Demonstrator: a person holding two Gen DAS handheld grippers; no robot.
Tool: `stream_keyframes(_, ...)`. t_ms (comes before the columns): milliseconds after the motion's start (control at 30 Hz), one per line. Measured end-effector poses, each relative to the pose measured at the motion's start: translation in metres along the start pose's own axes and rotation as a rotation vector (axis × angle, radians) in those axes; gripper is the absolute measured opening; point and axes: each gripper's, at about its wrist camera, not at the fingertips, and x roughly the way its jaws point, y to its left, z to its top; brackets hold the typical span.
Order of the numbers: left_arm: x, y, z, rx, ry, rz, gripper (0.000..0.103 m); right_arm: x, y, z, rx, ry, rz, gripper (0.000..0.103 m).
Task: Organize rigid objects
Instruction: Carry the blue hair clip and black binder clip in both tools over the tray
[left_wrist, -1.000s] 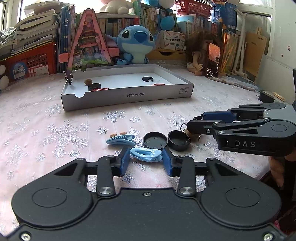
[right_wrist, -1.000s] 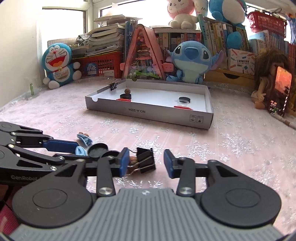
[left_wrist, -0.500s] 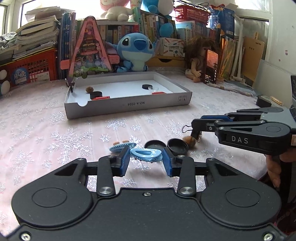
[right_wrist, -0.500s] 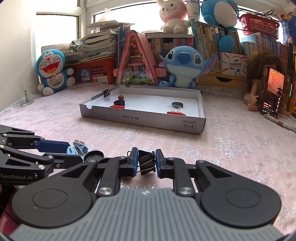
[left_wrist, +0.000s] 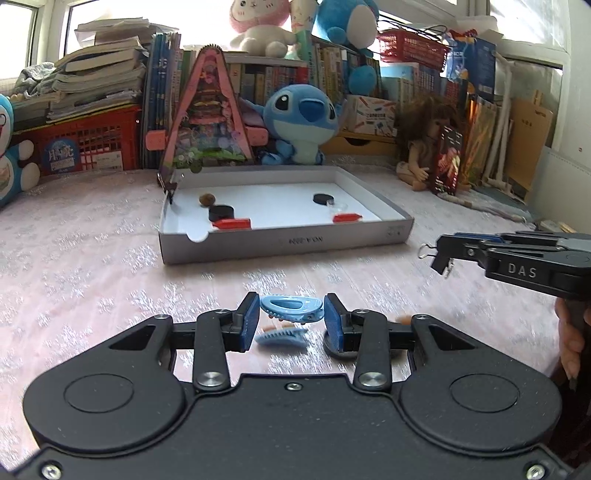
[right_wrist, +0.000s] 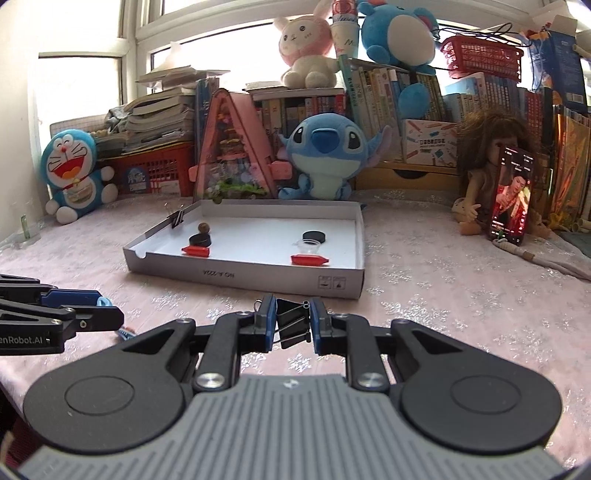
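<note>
My left gripper (left_wrist: 291, 320) is shut on a light blue hair clip (left_wrist: 291, 309) and holds it above the tablecloth. A second blue hair clip (left_wrist: 282, 336) and a black cap (left_wrist: 341, 352) lie on the cloth below it. My right gripper (right_wrist: 292, 325) is shut on a black binder clip (right_wrist: 292, 322), lifted off the table; it also shows in the left wrist view (left_wrist: 443, 254). The white shallow box (right_wrist: 258, 275) stands ahead, holding black caps (right_wrist: 314, 236), red clips (right_wrist: 308, 260), a brown ball (right_wrist: 204, 227) and a binder clip (right_wrist: 178, 218) on its left wall.
Plush toys, a pink triangular toy house (right_wrist: 236, 151), books and red baskets line the back. A doll and a lit phone (right_wrist: 511, 195) stand at the right. The table's near edge runs just below both grippers.
Both grippers have closed on their objects and lifted them: the left on the blue hair clip, the right on the binder clip. Both have moved up and toward the box.
</note>
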Motion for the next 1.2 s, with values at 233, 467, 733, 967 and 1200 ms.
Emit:
stream_keyframes(233, 0.006, 0.006, 0.017, -0.016, -0.019, 0.015, 0.036, 0.006, -0.011, 0.011, 0.034, -0.003, -0.028, 0.024)
stream_keyframes(467, 0.018, 0.009, 0.037, -0.030, -0.026, 0.026, 0.036, 0.016, -0.019, 0.023, 0.056, -0.018, -0.054, 0.024)
stream_keyframes(733, 0.035, 0.012, 0.065, -0.043, -0.031, 0.037, 0.036, 0.031, -0.024, 0.044, 0.092, -0.031, -0.052, 0.024)
stream_keyframes(967, 0.052, 0.015, 0.085, -0.061, -0.032, 0.048, 0.036, 0.050, -0.028, 0.059, 0.142, -0.019, -0.037, 0.024)
stream_keyframes(1200, 0.076, 0.021, 0.098, -0.088, 0.008, 0.060, 0.036, 0.070, -0.032, 0.069, 0.184, 0.013, -0.028, 0.024)
